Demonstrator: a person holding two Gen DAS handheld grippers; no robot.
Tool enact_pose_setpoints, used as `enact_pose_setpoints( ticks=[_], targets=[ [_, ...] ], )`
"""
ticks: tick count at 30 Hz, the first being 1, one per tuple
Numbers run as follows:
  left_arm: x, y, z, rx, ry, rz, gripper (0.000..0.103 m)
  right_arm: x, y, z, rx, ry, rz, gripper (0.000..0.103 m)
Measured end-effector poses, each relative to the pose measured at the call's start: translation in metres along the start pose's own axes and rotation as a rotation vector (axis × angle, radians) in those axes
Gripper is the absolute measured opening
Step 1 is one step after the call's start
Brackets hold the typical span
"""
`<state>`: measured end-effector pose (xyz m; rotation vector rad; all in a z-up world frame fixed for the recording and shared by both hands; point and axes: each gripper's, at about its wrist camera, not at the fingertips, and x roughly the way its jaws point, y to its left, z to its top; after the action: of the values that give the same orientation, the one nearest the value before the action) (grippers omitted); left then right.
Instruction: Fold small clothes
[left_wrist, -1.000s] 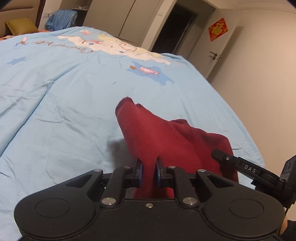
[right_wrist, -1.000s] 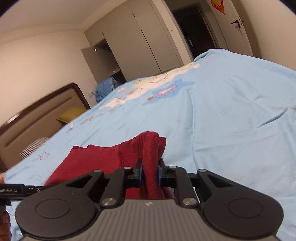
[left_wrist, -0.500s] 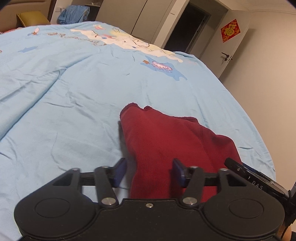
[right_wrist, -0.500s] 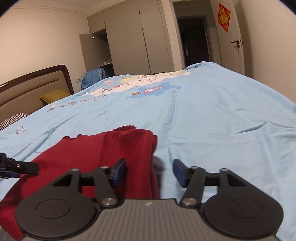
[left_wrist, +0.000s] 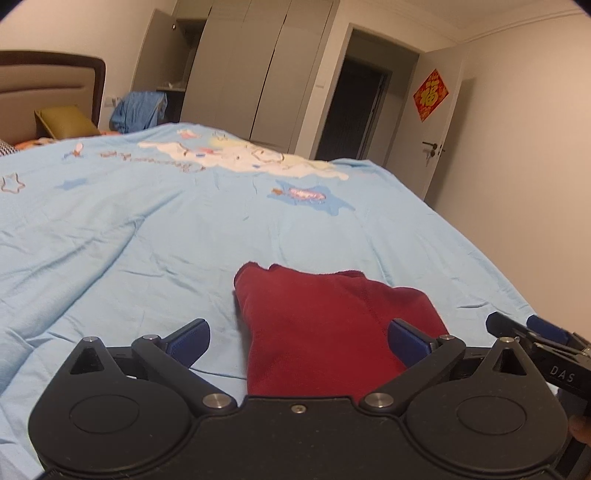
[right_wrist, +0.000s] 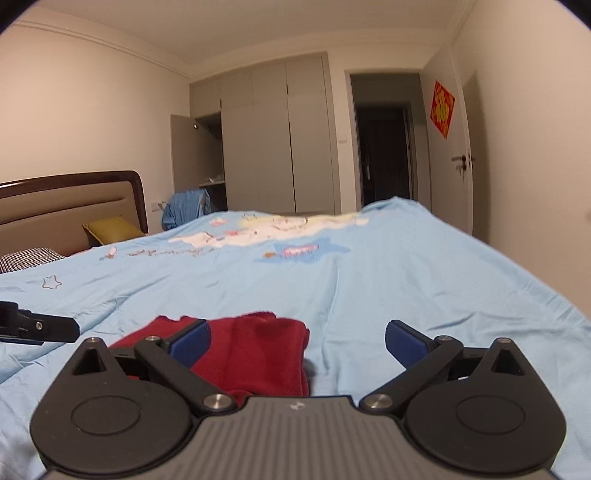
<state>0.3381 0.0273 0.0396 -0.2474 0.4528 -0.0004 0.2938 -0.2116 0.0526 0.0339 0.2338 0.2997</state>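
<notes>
- The red garment (left_wrist: 332, 325) lies folded on the bed (left_wrist: 155, 240), flat on the light-blue cover, with a doubled edge at its far end.
- In the left wrist view it sits straight ahead of the left hand-held gripper (left_wrist: 297, 338), between the two blue pads (left_wrist: 190, 338) and running back under the body; neither pad presses on it.
- The left hand-held gripper is spread wide and holds nothing.
- In the right wrist view the garment (right_wrist: 255, 350) lies ahead and toward the left side of the right hand-held gripper (right_wrist: 297, 341), its left pad (right_wrist: 192, 343) in front of the cloth; whether that pad touches it cannot be told.
- The right hand-held gripper is also spread wide and holds nothing; bare cover shows before its right pad.
- The tip of the right hand-held gripper (left_wrist: 532, 332) shows at the right edge of the left view, just beside the garment; the tip of the left one (right_wrist: 37, 326) shows at the left edge of the right view.
- A fingertip (left_wrist: 580, 428) of the person shows at the lower right edge of the left view.
- Farther ahead the cover carries a cartoon print (left_wrist: 243, 158) and small stars.
- Beyond the bed, to the left, are a padded headboard (right_wrist: 70, 206), a yellow pillow (right_wrist: 110, 229) and a checked pillow (right_wrist: 26, 258).
- A blue cloth (right_wrist: 186, 208) hangs by an open grey wardrobe (right_wrist: 266, 144).
- To the right of the wardrobe is a dark doorway (right_wrist: 384, 151), then a white door with a red paper decoration (right_wrist: 442, 109).
</notes>
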Motion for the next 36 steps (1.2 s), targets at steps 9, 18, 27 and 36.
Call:
enact_pose_setpoints(
  ticks=[9, 18, 27, 36],
  targets=[
    [-0.055, -0.009, -0.024, 0.056, -0.06, 0.017, 0.102, -0.063, 0.015, -0.001, -0.02, -0.065, 0.028, 0.103],
    [-0.092, -0.007, -0.052, 0.077, -0.068, 0.044, 0.102, -0.107, 0.026, -0.019, -0.032, -0.088, 0.009, 0.103],
    [-0.121, 0.001, -0.088, 0.097, -0.072, 0.072, 0.102, -0.136, 0.036, -0.051, -0.022, -0.09, -0.033, 0.103],
    [-0.134, 0.007, -0.117, 0.116, -0.088, 0.086, 0.102, -0.154, 0.049, -0.085, -0.041, -0.081, -0.063, 0.103]
  ],
)
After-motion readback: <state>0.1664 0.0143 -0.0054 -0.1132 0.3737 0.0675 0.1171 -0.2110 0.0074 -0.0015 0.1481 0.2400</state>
